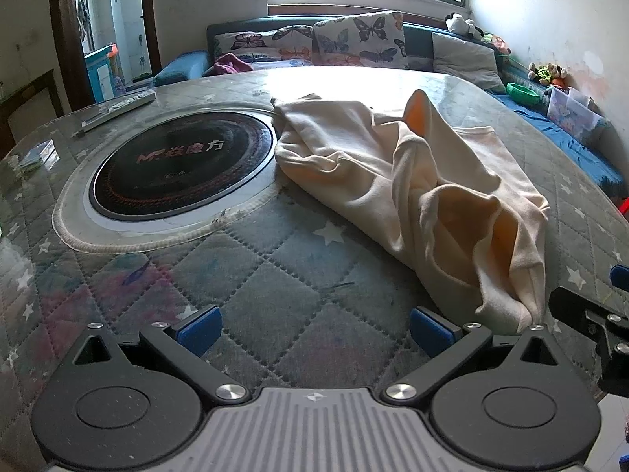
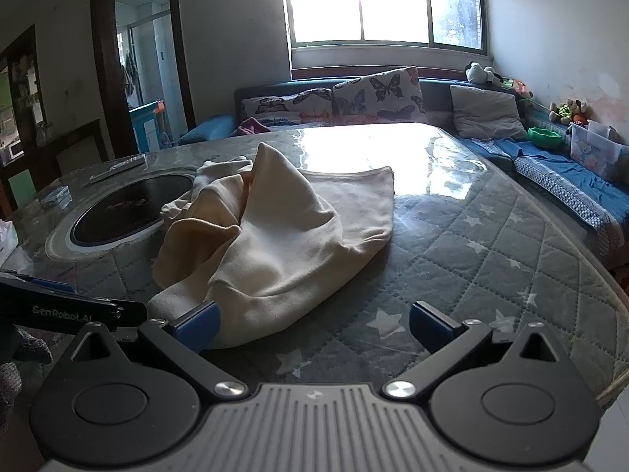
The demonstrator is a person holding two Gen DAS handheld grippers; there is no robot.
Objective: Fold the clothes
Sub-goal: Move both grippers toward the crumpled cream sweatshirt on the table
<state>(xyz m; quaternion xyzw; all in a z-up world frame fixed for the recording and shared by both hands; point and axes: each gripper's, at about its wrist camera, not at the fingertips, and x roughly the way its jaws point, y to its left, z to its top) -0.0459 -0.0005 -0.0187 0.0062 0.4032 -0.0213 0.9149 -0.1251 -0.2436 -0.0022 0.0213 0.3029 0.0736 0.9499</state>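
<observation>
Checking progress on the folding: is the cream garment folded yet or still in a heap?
Still a heap. The cream garment lies crumpled on the quilted table, with uneven bunches and a raised peak, no flat folds.

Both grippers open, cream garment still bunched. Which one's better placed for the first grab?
Right, probably. The right gripper is open with its left finger pad already at the cream garment's near hem. The left gripper faces bare quilted table, cloth off to its side.

Both wrist views skim the table [image 1: 275,275] low (facing the window [image 2: 385,4]).
</observation>
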